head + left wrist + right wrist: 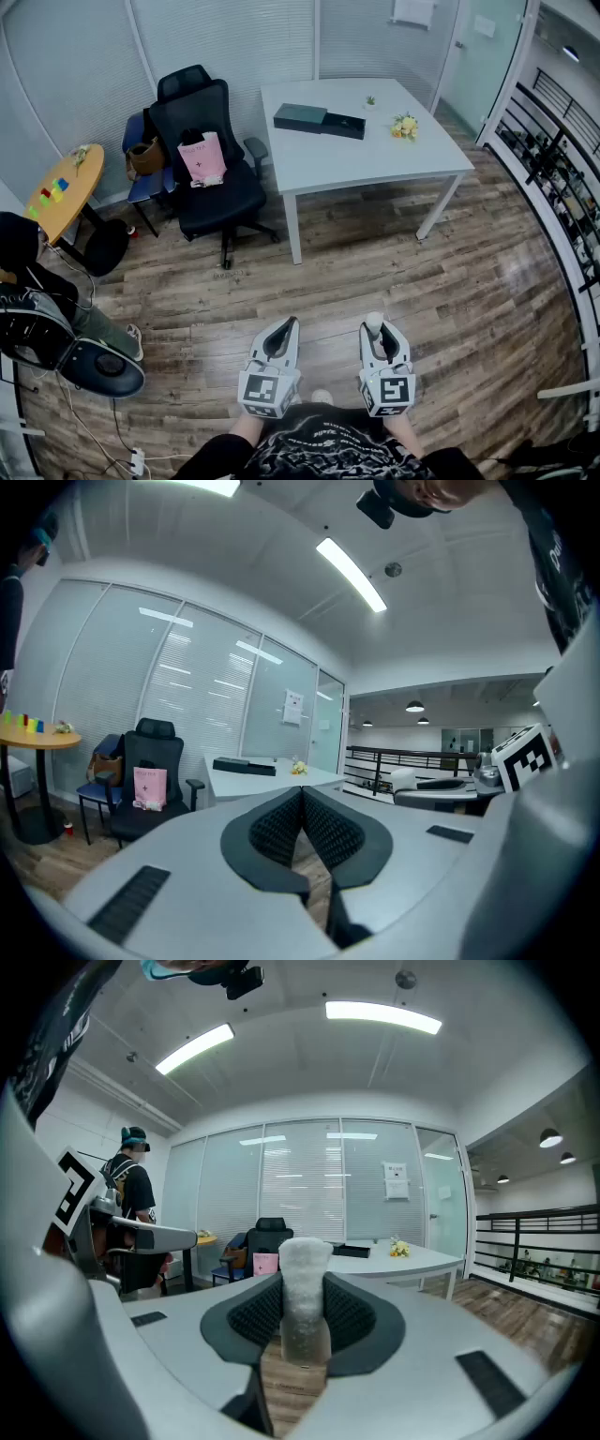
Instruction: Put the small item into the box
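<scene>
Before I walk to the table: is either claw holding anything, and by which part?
The right claw pinches a small frosted white cylinder by its lower sides, its top poking past the tips. The left claw is shut and empty.

We saw a white desk (375, 161), a dark box (302, 117), a black chair (190, 111), a pink bag (202, 157), a brown plank floor (441, 281) and a frosted white item (305, 1283).

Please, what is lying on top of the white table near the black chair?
On the white table lie two dark flat box parts side by side, a yellow flower bunch and a tiny green plant. What the box parts hold cannot be seen from here.
</scene>
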`<act>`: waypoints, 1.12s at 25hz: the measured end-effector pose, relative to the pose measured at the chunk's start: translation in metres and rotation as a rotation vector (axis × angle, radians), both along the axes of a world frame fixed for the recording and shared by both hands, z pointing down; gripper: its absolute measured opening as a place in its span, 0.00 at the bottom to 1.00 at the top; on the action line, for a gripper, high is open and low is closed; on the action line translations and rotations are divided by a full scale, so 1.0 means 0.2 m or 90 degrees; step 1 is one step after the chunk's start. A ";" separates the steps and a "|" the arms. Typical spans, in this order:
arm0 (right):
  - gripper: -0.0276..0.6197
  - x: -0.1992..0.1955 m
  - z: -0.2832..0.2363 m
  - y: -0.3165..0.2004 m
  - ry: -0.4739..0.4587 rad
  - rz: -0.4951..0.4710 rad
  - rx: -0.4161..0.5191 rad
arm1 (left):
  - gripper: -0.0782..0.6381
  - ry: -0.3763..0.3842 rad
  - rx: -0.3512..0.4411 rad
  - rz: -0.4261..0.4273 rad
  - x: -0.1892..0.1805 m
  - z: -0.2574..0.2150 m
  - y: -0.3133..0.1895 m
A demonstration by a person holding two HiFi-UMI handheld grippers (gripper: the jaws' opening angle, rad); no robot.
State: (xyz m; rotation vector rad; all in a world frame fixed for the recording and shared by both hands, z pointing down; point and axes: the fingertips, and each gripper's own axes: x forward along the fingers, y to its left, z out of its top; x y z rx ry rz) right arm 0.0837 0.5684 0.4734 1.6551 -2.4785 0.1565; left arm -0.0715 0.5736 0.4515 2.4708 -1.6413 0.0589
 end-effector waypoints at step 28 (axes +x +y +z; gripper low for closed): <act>0.25 -0.28 0.06 -0.05 -0.015 0.053 0.008 | 0.13 0.007 0.015 0.083 -0.22 0.02 -0.08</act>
